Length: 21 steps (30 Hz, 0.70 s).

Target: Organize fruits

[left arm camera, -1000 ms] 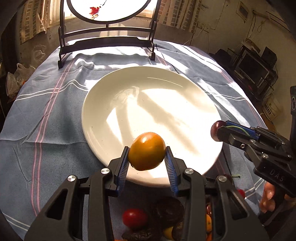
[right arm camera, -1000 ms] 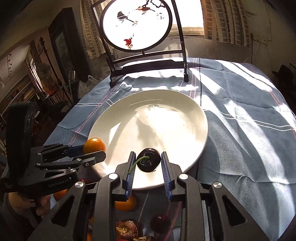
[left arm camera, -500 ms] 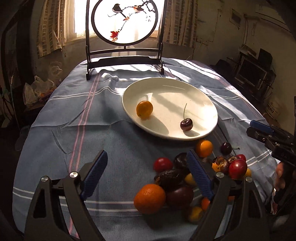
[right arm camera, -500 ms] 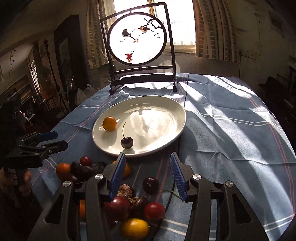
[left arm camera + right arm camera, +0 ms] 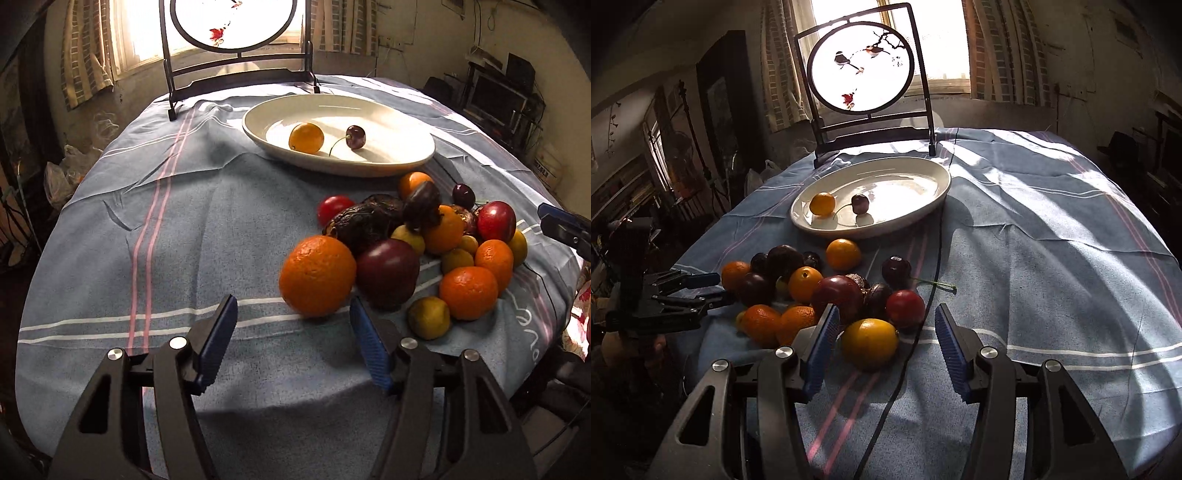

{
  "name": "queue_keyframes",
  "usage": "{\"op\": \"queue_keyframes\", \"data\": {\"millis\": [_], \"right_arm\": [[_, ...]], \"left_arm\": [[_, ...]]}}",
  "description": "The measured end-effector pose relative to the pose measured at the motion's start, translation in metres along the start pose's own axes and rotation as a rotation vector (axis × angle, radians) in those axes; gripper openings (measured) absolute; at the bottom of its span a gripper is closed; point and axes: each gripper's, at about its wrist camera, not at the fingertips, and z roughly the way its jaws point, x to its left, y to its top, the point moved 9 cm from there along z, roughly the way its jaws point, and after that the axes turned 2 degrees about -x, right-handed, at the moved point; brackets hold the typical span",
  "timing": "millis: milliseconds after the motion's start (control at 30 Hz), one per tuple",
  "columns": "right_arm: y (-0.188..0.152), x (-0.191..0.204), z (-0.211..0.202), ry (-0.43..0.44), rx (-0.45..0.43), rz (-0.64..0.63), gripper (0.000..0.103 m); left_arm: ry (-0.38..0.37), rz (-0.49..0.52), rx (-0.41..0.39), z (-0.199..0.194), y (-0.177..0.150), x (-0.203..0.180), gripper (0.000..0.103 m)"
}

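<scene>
A white plate (image 5: 399,162) (image 5: 923,210) holds a small orange fruit (image 5: 306,138) (image 5: 822,203) and a dark cherry (image 5: 355,137) (image 5: 860,204). A pile of fruit lies on the cloth in front of the plate. My left gripper (image 5: 293,332) is open and empty, just short of a big orange (image 5: 317,281) with a dark plum (image 5: 388,273) beside it. My right gripper (image 5: 884,339) is open and empty, with a yellow-orange fruit (image 5: 870,344) between its fingers and a red fruit (image 5: 905,308) just beyond.
A blue striped cloth (image 5: 147,240) covers the round table. A dark framed bird screen (image 5: 862,70) stands behind the plate. A black cable (image 5: 923,314) runs across the cloth by the pile. Shelves and furniture crowd the room's edges.
Both grippers let go of the orange fruit and the cherry on the plate, opened, and pulled back and down to the fruit pile at the table's near side.
</scene>
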Motion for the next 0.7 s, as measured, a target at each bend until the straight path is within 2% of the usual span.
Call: {"op": "queue_keyframes", "data": {"millis": [133,167,200,333,533,600,700], "right_arm": [[-0.009,0.001,0.002,-0.008,0.032,-0.022,0.054],[-0.012,0.001,0.004,-0.009,0.044,-0.030,0.054],[-0.016,0.002,0.007,-0.011,0.056,-0.041,0.054],[-0.027,0.010,0.017,-0.004,0.098,-0.083,0.051],[-0.025,0.017,0.032,-0.007,0.106,-0.102,0.050],[-0.026,0.015,0.038,-0.012,0.118,-0.090,0.042],[-0.027,0.014,0.035,-0.009,0.100,-0.072,0.041]], "left_arm": [[0.001,-0.002,0.000,0.015,0.006,-0.002,0.059],[-0.017,-0.009,-0.001,0.017,0.007,-0.003,0.051],[-0.037,-0.008,-0.014,0.015,0.008,-0.006,0.037],[-0.052,-0.003,-0.036,0.004,0.005,-0.012,0.038],[-0.072,-0.026,-0.079,-0.022,0.002,-0.012,0.038],[-0.073,-0.032,-0.082,-0.025,0.001,-0.012,0.038],[-0.080,-0.038,-0.089,-0.028,0.001,-0.014,0.038]]}}
